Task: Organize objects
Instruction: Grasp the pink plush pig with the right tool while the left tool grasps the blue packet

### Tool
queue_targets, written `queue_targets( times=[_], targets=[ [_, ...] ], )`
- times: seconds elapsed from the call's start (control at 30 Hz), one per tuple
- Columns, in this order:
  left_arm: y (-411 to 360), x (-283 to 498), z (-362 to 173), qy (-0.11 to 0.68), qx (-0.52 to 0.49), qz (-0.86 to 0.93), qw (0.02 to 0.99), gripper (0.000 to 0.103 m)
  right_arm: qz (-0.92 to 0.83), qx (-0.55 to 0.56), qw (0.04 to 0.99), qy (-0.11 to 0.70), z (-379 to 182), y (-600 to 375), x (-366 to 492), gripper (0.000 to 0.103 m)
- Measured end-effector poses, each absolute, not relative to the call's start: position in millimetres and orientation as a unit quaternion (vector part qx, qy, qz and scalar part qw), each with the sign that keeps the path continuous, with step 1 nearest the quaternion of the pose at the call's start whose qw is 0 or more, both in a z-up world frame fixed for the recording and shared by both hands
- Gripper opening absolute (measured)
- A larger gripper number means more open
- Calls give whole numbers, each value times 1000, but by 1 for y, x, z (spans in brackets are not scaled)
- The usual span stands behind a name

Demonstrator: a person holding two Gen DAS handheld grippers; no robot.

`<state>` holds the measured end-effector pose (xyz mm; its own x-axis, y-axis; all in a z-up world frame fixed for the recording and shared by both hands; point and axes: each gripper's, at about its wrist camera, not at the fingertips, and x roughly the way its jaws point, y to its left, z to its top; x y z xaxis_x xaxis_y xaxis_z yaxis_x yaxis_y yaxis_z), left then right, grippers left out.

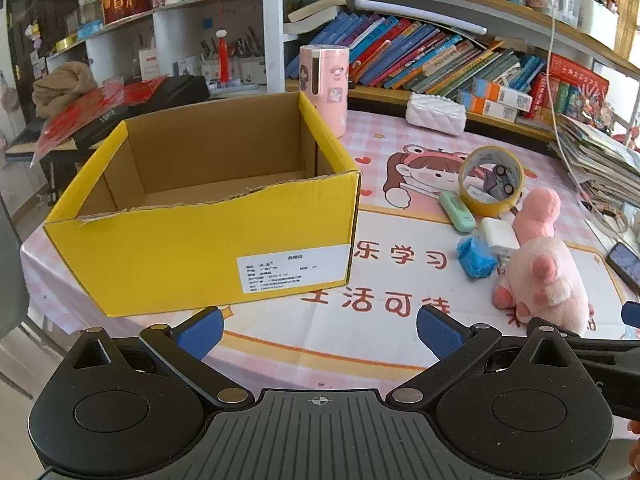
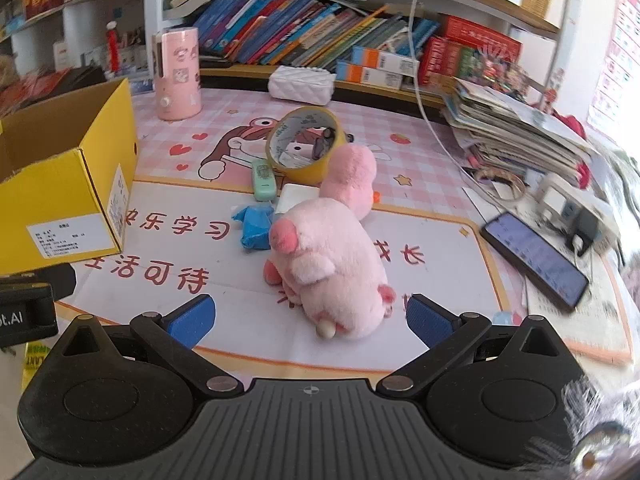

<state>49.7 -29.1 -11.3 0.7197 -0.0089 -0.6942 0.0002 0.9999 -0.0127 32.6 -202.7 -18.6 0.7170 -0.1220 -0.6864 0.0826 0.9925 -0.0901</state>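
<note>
An empty yellow cardboard box (image 1: 200,248) (image 2: 64,200) stands open on the left of the table. To its right lie a pink plush pig (image 2: 332,268) (image 1: 544,280), a smaller pink plush (image 2: 352,180), a yellow tape roll (image 1: 490,186) (image 2: 304,144) with a toy car inside, a mint green case (image 1: 456,212) (image 2: 262,180), a white adapter (image 1: 500,236) and a blue crumpled object (image 1: 476,258) (image 2: 256,226). My left gripper (image 1: 320,330) is open in front of the box. My right gripper (image 2: 310,316) is open, just short of the pig's back end.
A pink cylinder container (image 1: 324,88) (image 2: 178,74) and a white quilted pouch (image 1: 436,114) (image 2: 302,84) stand at the back. A black phone (image 2: 534,258), a paper stack (image 2: 516,128) and a hanging white cable (image 2: 424,80) are at right. Bookshelves line the rear.
</note>
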Motion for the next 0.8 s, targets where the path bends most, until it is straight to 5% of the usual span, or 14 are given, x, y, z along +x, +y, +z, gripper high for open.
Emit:
queue_targets(
  times=[0.6,0.8],
  targets=[
    [-56,77,-18,382,-36,56,922,103,38,-120,915,384,-38,-226,93,101],
    [-66,80,-18,382,-34,69,921,103,62,-132,909,391,-46,-233,109,93]
  ],
)
